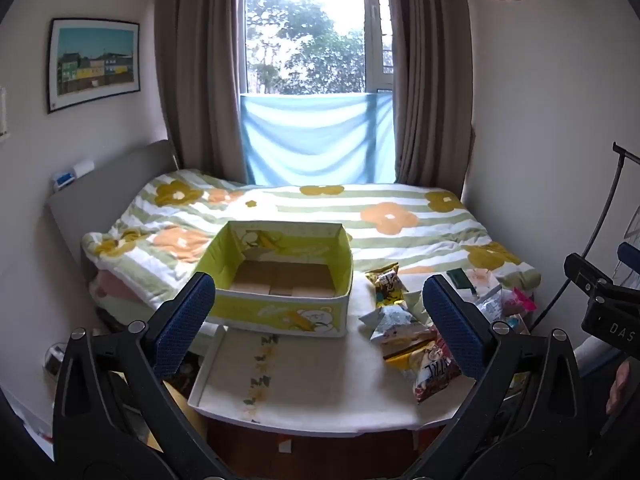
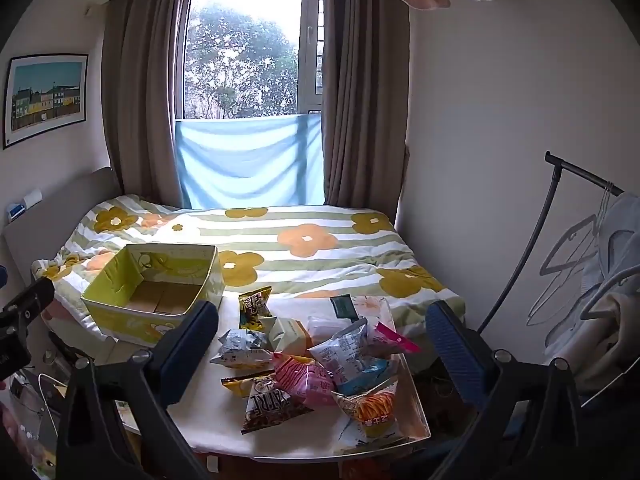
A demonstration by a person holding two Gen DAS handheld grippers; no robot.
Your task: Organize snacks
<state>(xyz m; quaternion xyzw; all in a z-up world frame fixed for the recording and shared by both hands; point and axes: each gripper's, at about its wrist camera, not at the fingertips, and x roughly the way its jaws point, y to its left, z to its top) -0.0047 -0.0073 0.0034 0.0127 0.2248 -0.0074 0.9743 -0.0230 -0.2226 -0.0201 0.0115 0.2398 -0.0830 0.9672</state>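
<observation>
An open yellow-green cardboard box (image 1: 280, 276) (image 2: 156, 292) with a bear print stands empty at the far left of a white rimmed table (image 1: 320, 384) (image 2: 208, 420). To its right lies a loose pile of snack packets (image 1: 408, 328) (image 2: 312, 364), among them a yellow-black packet (image 2: 254, 306), a brown lettered one (image 2: 268, 404), a pink one (image 2: 304, 380) and an orange one (image 2: 372, 404). My left gripper (image 1: 320, 320) hovers open in front of the box, holding nothing. My right gripper (image 2: 322, 346) hovers open in front of the pile, also with nothing between its blue pads.
Behind the table is a bed with a flowered striped quilt (image 1: 360, 208), reaching a curtained window. A black clothes rack (image 2: 576, 240) with hangers and garments stands at the right wall. Clutter lies on the floor at the left (image 2: 36, 400).
</observation>
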